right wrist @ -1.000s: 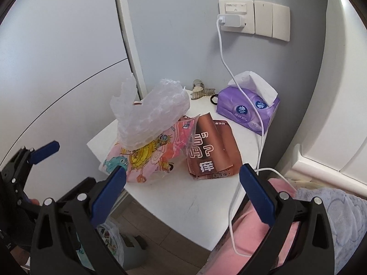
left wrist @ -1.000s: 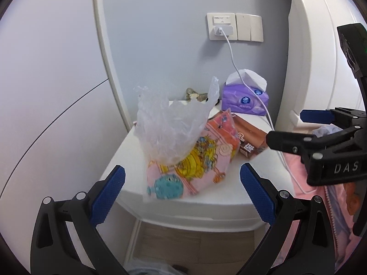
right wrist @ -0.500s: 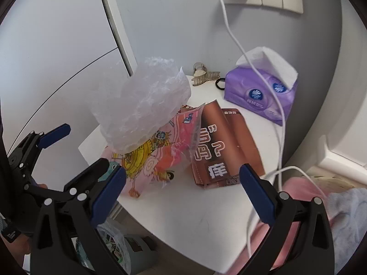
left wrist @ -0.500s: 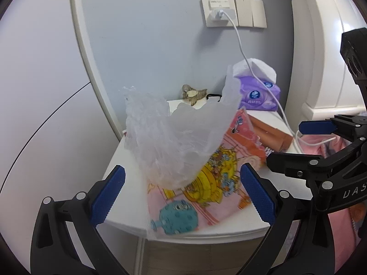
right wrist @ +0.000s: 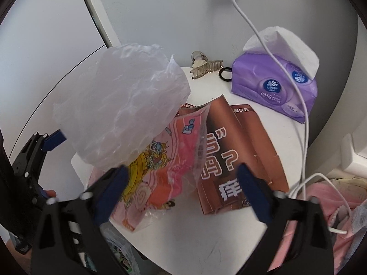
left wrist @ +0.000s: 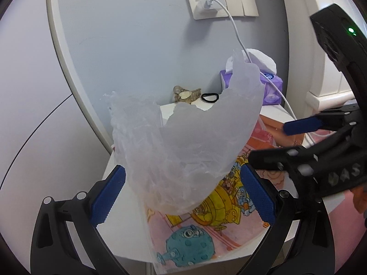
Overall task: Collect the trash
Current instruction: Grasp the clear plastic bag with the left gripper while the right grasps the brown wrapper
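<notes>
Fingers of both grippers gape empty around the pink wrapper, lengthwise toward the wall.

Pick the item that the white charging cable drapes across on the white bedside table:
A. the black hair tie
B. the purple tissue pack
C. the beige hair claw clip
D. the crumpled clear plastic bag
B: the white charging cable runs down from the wall over the purple tissue pack.
</notes>
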A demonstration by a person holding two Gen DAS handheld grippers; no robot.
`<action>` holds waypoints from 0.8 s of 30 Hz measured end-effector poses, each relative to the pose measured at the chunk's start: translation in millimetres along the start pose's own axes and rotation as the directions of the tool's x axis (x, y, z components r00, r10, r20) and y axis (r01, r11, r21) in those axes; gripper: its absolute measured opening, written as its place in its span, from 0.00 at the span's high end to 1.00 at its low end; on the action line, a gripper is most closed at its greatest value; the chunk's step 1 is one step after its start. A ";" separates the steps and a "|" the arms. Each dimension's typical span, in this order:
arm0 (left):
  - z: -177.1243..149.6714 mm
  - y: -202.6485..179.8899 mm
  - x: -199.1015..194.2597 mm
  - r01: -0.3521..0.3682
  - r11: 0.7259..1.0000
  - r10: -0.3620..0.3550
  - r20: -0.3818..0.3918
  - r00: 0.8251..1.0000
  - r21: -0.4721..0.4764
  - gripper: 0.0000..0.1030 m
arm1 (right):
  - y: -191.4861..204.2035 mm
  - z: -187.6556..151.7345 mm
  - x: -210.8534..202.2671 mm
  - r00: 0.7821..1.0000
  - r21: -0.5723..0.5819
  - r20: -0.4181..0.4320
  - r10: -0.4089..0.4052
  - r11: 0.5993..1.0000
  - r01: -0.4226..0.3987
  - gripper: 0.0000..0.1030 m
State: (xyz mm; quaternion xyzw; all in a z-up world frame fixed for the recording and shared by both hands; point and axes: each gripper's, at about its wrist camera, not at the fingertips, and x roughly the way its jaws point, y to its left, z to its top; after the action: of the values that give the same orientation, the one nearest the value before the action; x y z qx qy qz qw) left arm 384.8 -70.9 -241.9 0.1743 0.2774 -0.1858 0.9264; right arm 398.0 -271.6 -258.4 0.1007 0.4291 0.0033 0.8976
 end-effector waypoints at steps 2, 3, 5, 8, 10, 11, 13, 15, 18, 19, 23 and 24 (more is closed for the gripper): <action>0.0 -1.0 1.9 0.000 1.000 0.000 0.007 1.000 0.005 0.06 | -0.7 1.3 3.7 1.000 0.007 -0.006 0.006 1.000 -0.006 0.25; -0.2 -1.1 2.8 0.001 1.000 -0.001 0.010 1.000 0.009 0.06 | -0.3 2.0 5.9 1.000 0.005 -0.008 0.004 1.000 -0.004 0.26; 0.0 -2.3 5.5 0.001 1.000 -0.001 0.016 1.000 0.022 0.06 | -0.6 3.3 8.9 1.000 0.003 -0.007 0.004 1.000 -0.004 0.29; -0.2 -1.8 8.4 0.003 1.000 -0.003 0.025 1.000 0.026 0.06 | -3.6 3.5 12.0 1.000 0.013 -0.009 0.008 1.000 -0.007 0.37; -1.0 0.0 10.0 0.016 1.000 -0.016 0.027 1.000 0.020 0.15 | -3.8 4.6 14.5 1.000 0.012 -0.009 0.012 1.000 -0.012 0.41; -1.4 0.8 11.1 0.024 1.000 -0.025 0.024 0.999 0.015 0.18 | -3.2 5.2 16.2 1.000 0.012 -0.012 0.017 1.000 -0.016 0.44; -2.3 1.1 12.8 0.038 0.999 -0.038 0.021 0.999 0.012 0.24 | -1.2 4.8 16.7 1.000 0.006 -0.014 0.023 1.000 -0.023 0.49; -3.5 0.6 13.9 0.050 0.999 -0.050 0.020 0.999 0.009 0.27 | 0.1 4.6 16.4 1.000 0.001 -0.012 0.021 1.000 -0.021 0.50; -4.7 -1.4 13.5 0.058 0.998 -0.058 0.019 0.998 0.008 0.38 | 1.0 3.1 15.1 1.000 0.000 -0.012 0.024 1.000 -0.024 0.54; -4.9 -1.6 12.8 0.062 0.998 -0.062 0.021 0.998 0.006 0.44 | 1.1 2.5 14.8 1.000 0.001 -0.013 0.026 1.000 -0.026 0.56; -4.1 -1.5 13.3 0.072 0.997 -0.072 0.014 0.997 -0.001 0.60 | 0.7 -0.2 16.9 0.999 0.010 -0.023 0.038 0.999 -0.038 0.76; -3.8 -1.4 13.1 0.072 0.997 -0.072 0.015 0.997 -0.003 0.65 | 1.1 -0.7 16.7 0.999 0.008 -0.021 0.037 0.999 -0.037 0.76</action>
State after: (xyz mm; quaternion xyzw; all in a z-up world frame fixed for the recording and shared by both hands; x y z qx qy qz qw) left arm 392.6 -73.7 -252.8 0.1613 0.2771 -0.2198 0.9214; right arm 408.1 -268.9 -271.5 0.1121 0.4365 0.0191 0.8925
